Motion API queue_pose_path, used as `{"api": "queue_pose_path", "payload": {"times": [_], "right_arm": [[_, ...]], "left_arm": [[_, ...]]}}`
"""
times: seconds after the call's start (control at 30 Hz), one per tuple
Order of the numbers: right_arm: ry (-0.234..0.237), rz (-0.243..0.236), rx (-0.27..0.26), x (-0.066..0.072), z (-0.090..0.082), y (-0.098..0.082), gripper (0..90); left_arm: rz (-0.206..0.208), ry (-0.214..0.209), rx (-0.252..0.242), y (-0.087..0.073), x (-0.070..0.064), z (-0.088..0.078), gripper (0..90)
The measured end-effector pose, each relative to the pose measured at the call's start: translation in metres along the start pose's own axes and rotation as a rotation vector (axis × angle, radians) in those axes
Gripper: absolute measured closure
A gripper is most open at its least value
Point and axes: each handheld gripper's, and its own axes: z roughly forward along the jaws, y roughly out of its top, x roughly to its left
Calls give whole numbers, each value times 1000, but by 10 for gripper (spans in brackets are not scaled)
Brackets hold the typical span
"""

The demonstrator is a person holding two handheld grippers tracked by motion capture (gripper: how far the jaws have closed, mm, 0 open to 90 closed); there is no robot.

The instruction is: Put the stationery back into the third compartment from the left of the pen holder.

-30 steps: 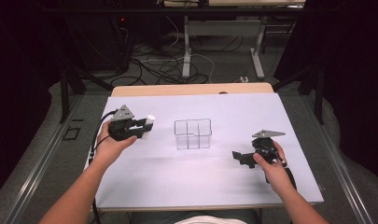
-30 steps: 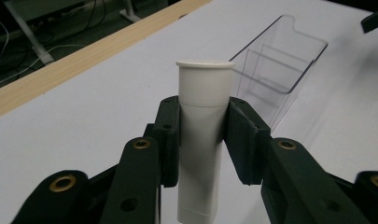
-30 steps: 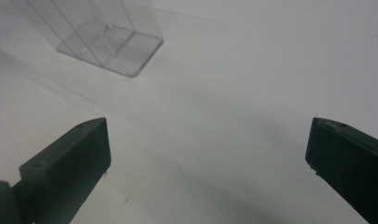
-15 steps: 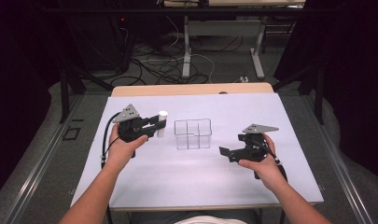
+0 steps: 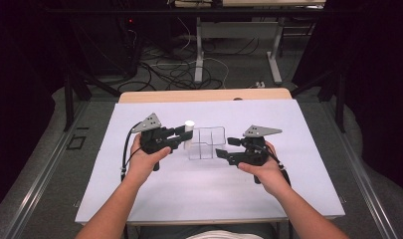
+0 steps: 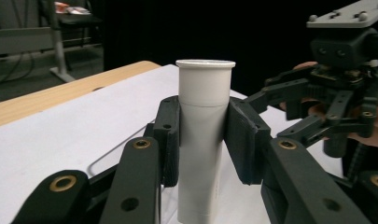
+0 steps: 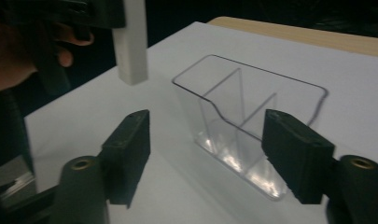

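A clear plastic divided container (image 5: 207, 145) stands mid-table on the white sheet. My left gripper (image 5: 183, 135) is shut on an upright white tube (image 5: 189, 129), held just left of the container and off the table. In the left gripper view both pads clamp the tube (image 6: 203, 140) at mid-height. My right gripper (image 5: 224, 148) hovers at the container's right side, pointing left. Its jaws have just been closing but stand apart, and the container (image 7: 247, 126) lies ahead of them untouched. The tube (image 7: 133, 42) hangs at the upper left of the right gripper view.
The white sheet (image 5: 268, 194) covers the table, with a wooden strip (image 5: 204, 95) along the far edge. Cables and table legs lie on the dark floor beyond. The other gripper (image 6: 331, 98) faces the left one at close range.
Both hands have moved inward toward the container, the left carrying the tube to the right, the right shifting left and upward. The right jaws stand narrower than before.
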Motion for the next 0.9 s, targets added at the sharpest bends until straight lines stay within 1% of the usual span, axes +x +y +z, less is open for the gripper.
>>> {"api": "queue_pose_path", "payload": {"times": [0.03,0.07,0.1,0.13,0.17,0.2,0.23,0.3,0.37,0.4,0.43,0.47,0.5,0.53,0.57,0.6,0.73,0.77,0.83,0.87,0.9], "right_arm": [[27,6,-2,0,1,0,363],[39,7,-2,1,2,1,382],[55,4,-17,1,3,1,410],[69,5,-19,2,3,1,421],[85,2,-9,2,4,1,424],[94,-9,-12,2,5,2,431],[102,-19,-11,3,6,2,441],[129,-25,-11,4,8,2,443],[164,-45,-19,5,10,2,443],[182,-48,-17,6,10,2,442],[185,-56,-16,7,11,3,442],[189,-58,-18,7,11,3,444],[200,-50,-17,7,11,3,458],[200,-50,-17,7,11,3,458],[211,-51,-20,8,12,3,468],[223,-72,-18,8,12,3,487],[235,-69,-16,8,13,1,512],[237,-71,-4,8,13,1,512],[244,-63,-15,8,15,1,512],[248,-66,-8,8,15,1,510],[250,-66,-13,8,16,1,510]], "left_arm": [[2,-12,2,0,-1,2,675],[4,-26,7,0,-2,3,674],[8,-37,10,-1,-4,5,674],[11,-48,13,-1,-5,6,674],[11,-48,13,-1,-5,6,674],[15,-66,19,-2,-7,9,674],[5,-75,17,-2,-9,10,674],[2,-81,13,-3,-10,12,675],[-2,-111,15,-4,-12,17,675],[3,-124,18,-5,-12,18,675],[6,-137,19,-5,-13,19,674],[6,-137,19,-5,-13,19,674],[14,-149,22,-6,-14,20,674],[20,-157,23,-6,-14,22,674],[27,-166,27,-6,-15,23,674],[28,-176,29,-7,-16,25,674],[27,-185,33,-7,-17,28,674],[31,-188,33,-7,-18,29,675],[32,-189,32,-7,-18,30,674],[31,-192,31,-7,-19,31,674],[32,-192,31,-7,-19,31,674]]}}
